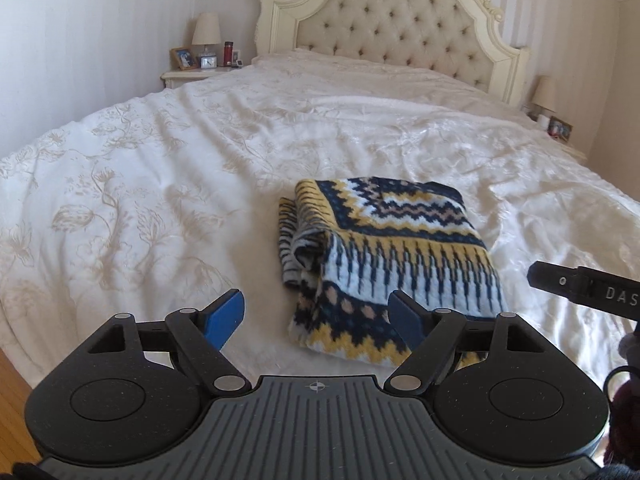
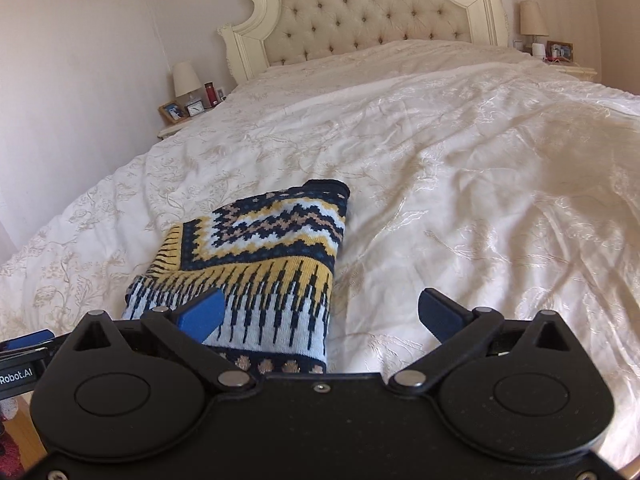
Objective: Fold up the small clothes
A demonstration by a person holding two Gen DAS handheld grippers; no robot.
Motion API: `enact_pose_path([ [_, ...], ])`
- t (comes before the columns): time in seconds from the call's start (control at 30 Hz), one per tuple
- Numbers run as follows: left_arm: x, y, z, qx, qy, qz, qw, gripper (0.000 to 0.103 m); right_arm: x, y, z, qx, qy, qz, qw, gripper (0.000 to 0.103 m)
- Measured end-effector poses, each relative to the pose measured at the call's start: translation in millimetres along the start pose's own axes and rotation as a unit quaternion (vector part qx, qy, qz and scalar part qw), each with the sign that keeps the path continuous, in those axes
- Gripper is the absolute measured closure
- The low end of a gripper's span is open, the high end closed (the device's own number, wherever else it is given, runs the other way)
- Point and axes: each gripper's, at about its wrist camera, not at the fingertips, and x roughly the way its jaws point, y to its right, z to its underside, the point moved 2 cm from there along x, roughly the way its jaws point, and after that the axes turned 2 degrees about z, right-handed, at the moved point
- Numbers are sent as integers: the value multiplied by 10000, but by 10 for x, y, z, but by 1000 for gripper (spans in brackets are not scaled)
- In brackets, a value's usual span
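We look up a wide bed (image 1: 168, 168) under a cream, flower-stitched cover, toward a tufted headboard (image 1: 394, 20) with a carved pale frame. On the far left a nightstand (image 1: 188, 76) carries a lamp (image 1: 206, 32), a picture frame (image 1: 182, 58), a small clock (image 1: 208, 62) and a red bottle (image 1: 228, 52); on the far right a second lamp (image 1: 545, 94) stands beside another framed picture (image 1: 560, 128). A strip of wooden floor (image 1: 16, 404) shows at the bed's near left corner. Nothing lies between us and the one piece of clothing, a knitted sweater (image 1: 396, 248) in navy, yellow, white and tan zigzag bands. It sits folded into a thick, rough rectangle near the foot of the bed, its left edge bunched and loose. Our left gripper (image 1: 320, 316) hovers just in front of it, blue fingers spread wide and holding nothing. Our right gripper (image 2: 320, 316) is just over the sweater's near right edge, fingers equally wide apart and empty, the left finger (image 2: 202, 314) showing against the knit. We count two grippers, two lamps, two framed pictures, one sweater.
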Motion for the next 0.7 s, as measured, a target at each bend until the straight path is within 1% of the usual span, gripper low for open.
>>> enact_pose_path([
  [0.1,-30,59,95,-35,-125,52,9999,25,-148,-15,94,-80,55,31,9999,1],
  [0.23,-58,149,224,116,-195,-142,9996,25,-262,-49,191,-249,17,286,9993,1],
  [0.3,-87,193,287,205,-186,-235,9993,25,-305,-49,249,-338,12,247,9991,1],
  [0.37,-109,222,333,265,-201,-296,9990,25,-341,-34,298,-315,-29,68,9995,1],
  [0.47,-139,227,378,219,-235,-271,9991,25,-377,-12,351,-240,-101,-50,9996,1],
  [0.57,-164,232,404,147,-265,-199,9993,25,-410,-16,396,-279,-114,-8,9995,1],
  [0.7,-181,267,410,236,-262,-236,9991,25,-432,-33,435,-371,-131,64,9992,1],
])
